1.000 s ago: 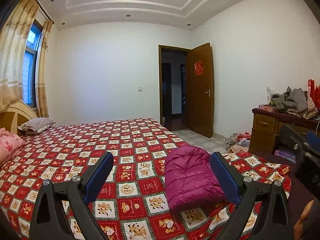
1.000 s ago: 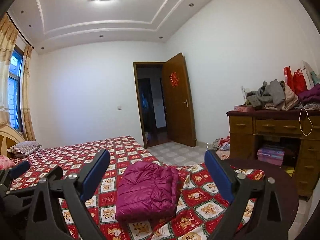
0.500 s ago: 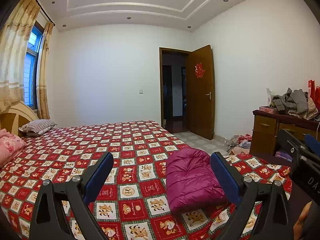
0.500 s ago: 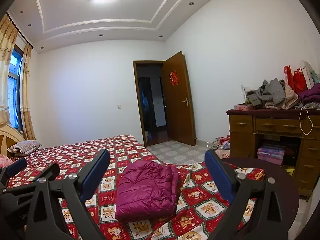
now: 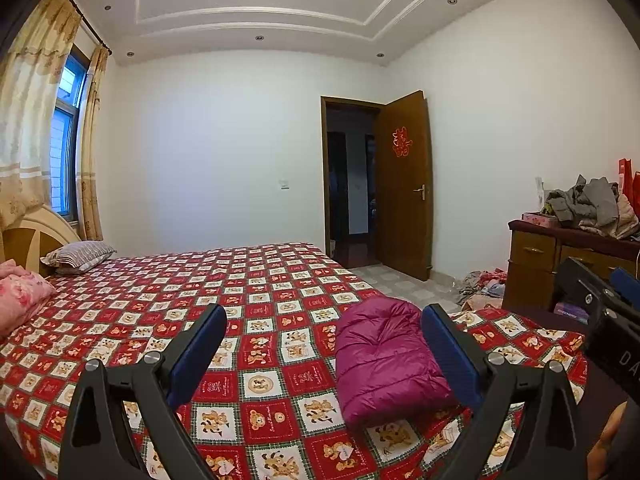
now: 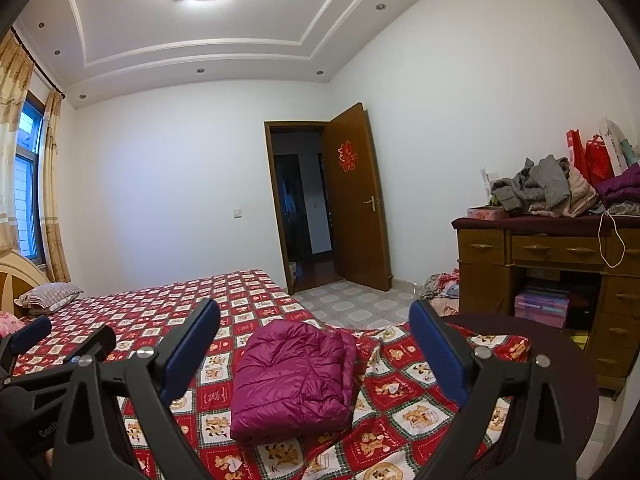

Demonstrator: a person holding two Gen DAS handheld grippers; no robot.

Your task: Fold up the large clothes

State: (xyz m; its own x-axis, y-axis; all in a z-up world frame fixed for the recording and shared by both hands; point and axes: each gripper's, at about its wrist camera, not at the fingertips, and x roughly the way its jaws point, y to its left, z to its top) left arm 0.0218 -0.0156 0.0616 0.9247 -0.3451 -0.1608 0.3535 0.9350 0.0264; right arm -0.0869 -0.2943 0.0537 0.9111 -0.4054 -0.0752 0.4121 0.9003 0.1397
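A magenta puffer jacket (image 5: 384, 360) lies folded in a compact bundle on the red bear-patterned bedspread (image 5: 256, 292) near the foot corner of the bed. It also shows in the right wrist view (image 6: 294, 380). My left gripper (image 5: 322, 330) is open and empty, held above the bed to the left of the jacket. My right gripper (image 6: 314, 324) is open and empty, held above and short of the jacket. Neither touches the fabric. The right gripper's body shows at the edge of the left wrist view (image 5: 600, 320).
A wooden dresser (image 6: 540, 264) piled with clothes (image 6: 544, 190) stands at the right. Clothes lie on the tiled floor (image 6: 440, 284) beside it. An open brown door (image 6: 356, 200) is at the back. Pillows (image 5: 76, 254) lie by the headboard. A dark round surface (image 6: 560, 360) is under the bedspread corner.
Both views have tilted slightly upward and drawn back a little from the bed. The jacket has not moved. Both grippers stay open.
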